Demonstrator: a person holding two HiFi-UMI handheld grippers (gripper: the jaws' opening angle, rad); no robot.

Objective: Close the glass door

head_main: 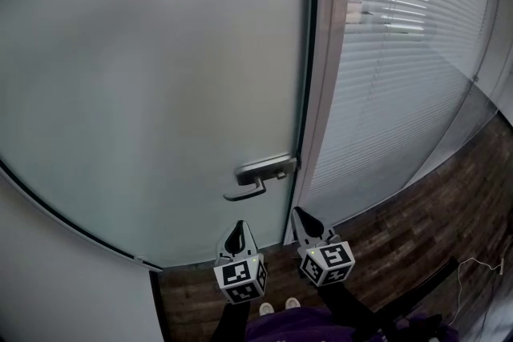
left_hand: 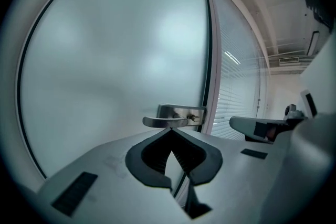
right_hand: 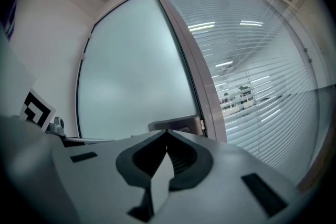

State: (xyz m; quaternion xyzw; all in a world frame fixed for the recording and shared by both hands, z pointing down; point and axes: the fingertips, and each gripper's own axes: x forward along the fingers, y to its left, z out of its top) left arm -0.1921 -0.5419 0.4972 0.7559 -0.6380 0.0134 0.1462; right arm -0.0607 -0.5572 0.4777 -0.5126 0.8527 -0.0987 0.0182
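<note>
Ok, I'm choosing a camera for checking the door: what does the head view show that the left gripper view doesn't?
Only the head view: the wood floor and the person's shoes. Only the left gripper view: the ceiling, and the left gripper up close, jaws shut with nothing between them. Both: the glass door, its handle, the blinds and the right gripper.

On your right stands a glass partition [head_main: 401,68] with horizontal blinds lowered behind it, set against a pale frame post [head_main: 325,76]. Below you runs a dark wood-plank floor [head_main: 417,232], with a thin cable [head_main: 474,267] at far right. A plain white wall [head_main: 56,284] fills your lower left. Strip lights [right_hand: 202,25] glow through the blinds.
</note>
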